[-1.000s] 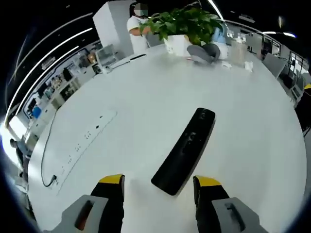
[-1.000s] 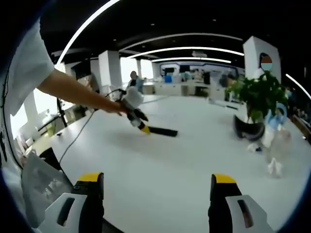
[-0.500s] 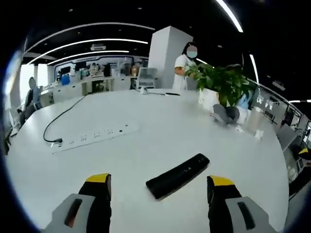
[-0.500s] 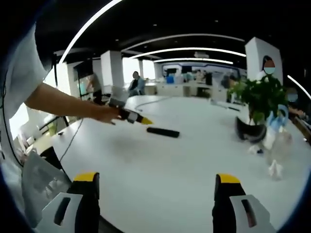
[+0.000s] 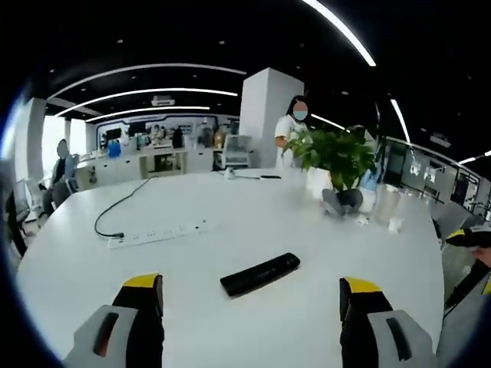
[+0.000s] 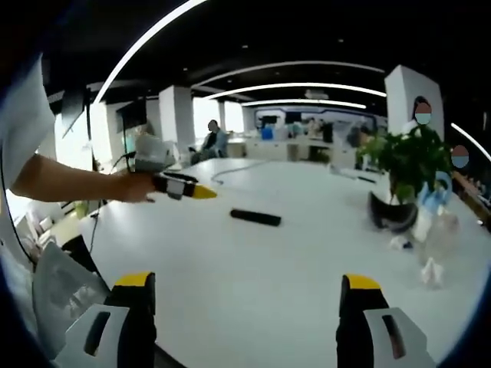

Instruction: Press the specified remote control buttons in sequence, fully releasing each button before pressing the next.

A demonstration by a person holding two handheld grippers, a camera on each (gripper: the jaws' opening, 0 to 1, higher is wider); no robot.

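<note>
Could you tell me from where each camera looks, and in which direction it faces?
Left gripper view: rides the left gripper, looks level across the white table at the remote; open jaws show below.
Right gripper view: rides the right gripper, faces the table; the person's forearm holds the left gripper above it.
Shared: remote, potted plant.

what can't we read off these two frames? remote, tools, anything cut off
- Remote control: in both views, buttons too small to tell apart.
- Left tool, right gripper view: small and side-on, so its jaw gap is unreadable there.
- Power strip, left gripper view: too small to read its switch state.
- Items beside the potted plant: blurred.
</note>
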